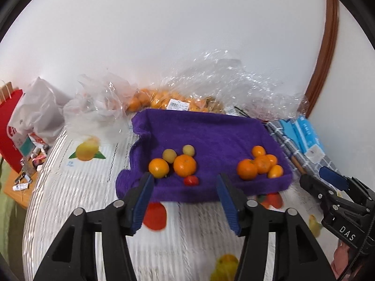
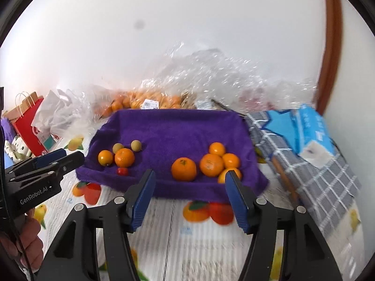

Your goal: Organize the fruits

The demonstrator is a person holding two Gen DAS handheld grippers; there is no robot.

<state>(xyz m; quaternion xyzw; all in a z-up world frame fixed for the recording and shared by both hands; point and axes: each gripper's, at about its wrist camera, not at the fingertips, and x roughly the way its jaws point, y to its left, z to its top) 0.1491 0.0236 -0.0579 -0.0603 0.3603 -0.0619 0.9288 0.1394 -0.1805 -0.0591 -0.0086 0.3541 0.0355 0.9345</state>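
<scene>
Both the left gripper (image 1: 185, 182) and right gripper (image 2: 189, 180) stand open and empty; the oranges (image 2: 212, 164) on the purple towel (image 2: 178, 126) lie at 12 o'clock.

Bagged oranges (image 1: 150, 99) half hidden behind purple towel (image 1: 211, 128) and crinkled plastic, price label (image 2: 147, 104) too small to read, printed tablecloth (image 2: 187, 245) smeared by blur, hand (image 2: 28, 245) cut off at edge
</scene>
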